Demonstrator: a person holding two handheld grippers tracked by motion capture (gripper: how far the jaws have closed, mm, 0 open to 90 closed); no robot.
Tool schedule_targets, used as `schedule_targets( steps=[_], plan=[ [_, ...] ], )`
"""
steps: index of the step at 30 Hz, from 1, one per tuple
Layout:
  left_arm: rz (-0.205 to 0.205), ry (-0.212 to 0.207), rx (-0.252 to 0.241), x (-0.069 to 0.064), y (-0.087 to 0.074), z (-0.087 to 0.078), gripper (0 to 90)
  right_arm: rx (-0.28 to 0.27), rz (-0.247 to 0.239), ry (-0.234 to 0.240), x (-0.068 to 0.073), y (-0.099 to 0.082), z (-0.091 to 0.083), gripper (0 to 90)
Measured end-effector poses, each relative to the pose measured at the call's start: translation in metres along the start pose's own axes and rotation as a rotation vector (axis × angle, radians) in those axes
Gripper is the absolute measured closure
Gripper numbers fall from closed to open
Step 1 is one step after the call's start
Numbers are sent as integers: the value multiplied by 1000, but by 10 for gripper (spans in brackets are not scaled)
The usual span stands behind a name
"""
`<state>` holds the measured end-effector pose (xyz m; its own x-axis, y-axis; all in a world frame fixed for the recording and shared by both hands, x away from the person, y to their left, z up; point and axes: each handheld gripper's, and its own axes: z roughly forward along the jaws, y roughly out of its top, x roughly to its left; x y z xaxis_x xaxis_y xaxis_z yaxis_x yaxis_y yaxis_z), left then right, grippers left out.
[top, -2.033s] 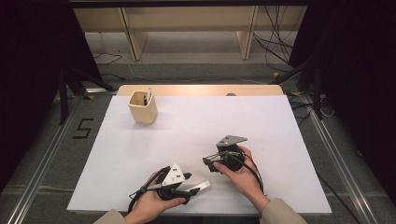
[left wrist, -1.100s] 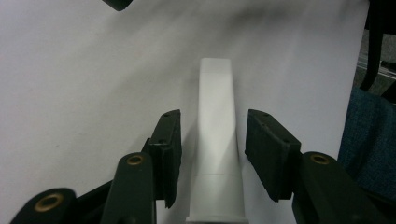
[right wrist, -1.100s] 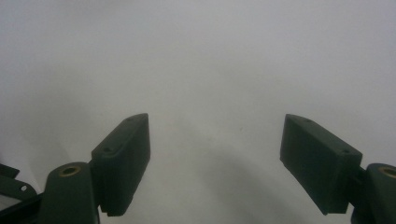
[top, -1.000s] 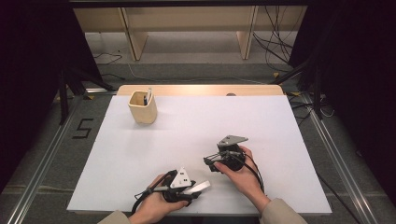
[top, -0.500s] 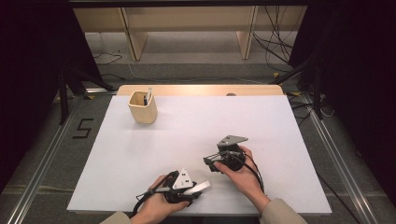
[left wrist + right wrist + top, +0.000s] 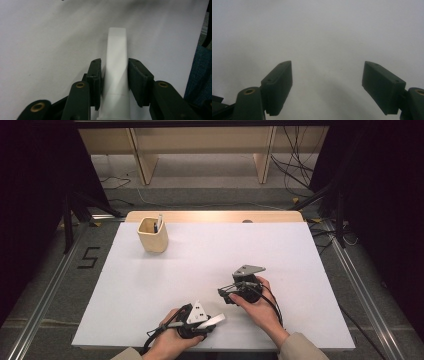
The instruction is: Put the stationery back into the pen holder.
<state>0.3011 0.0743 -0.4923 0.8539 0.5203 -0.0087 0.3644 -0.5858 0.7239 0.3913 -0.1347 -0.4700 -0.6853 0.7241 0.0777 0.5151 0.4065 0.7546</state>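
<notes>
At the bottom of the high view, the left gripper has just been closing on a white bar; its pads touch both sides. The right gripper rests wide open and empty on the desk. Next probably comes lifting the bar toward the wooden cup at the upper left.

A lab: dark curtains, floor rails, loose cables.
</notes>
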Motion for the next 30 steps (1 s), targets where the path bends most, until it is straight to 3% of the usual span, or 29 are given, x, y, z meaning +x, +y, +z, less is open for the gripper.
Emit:
schedule_targets(
  steps=[13, 17, 30],
  plan=[
    [7, -6, -2, 0, 0, 0, 673, 0, -1, 1, 0, 0, 0, 254],
    [-3, -24, 1, 2, 0, 0, 677, -3, 0, 1, 0, 0, -1, 254],
    [46, -108, 39, 13, 4, -7, 679, -1, -15, 33, 2, 0, -4, 260]
  ],
)
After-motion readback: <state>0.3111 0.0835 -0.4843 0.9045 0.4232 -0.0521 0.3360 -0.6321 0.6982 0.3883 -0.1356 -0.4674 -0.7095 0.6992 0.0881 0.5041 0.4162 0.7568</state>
